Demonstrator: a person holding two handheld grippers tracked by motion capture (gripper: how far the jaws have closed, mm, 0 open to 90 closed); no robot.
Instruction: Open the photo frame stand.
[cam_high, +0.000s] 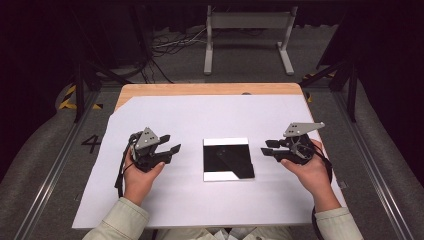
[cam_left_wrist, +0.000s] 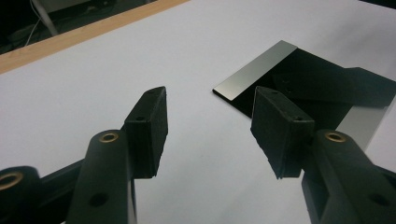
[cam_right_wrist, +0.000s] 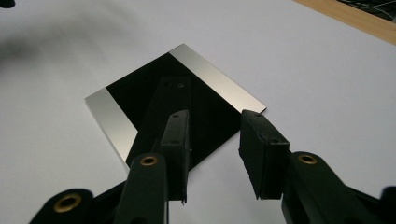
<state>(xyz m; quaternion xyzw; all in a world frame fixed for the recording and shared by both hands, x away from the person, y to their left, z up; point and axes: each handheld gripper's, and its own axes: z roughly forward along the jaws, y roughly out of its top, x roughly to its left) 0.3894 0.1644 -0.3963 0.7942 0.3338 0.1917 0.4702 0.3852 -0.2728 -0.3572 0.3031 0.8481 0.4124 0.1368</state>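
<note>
Item — flat square black glossy plate with silver edge strips (cam_high: 228, 159), lying mid-surface on a white sheet (cam_high: 190, 200) between left claw (cam_high: 169, 144) and right claw (cam_high: 267, 147), both released, grasping nothing. Risk: thin edge slipping, lying flush. Wooden surface (cam_high: 200, 89); dark room, white stand (cam_high: 248, 35) standing behind.

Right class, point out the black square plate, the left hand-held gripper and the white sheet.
black square plate (cam_high: 227, 157), high view, on its dark middle.
left hand-held gripper (cam_high: 170, 144), high view, midway between its fingertips.
white sheet (cam_high: 200, 115), high view, on a bare part beyond the plate.
</note>
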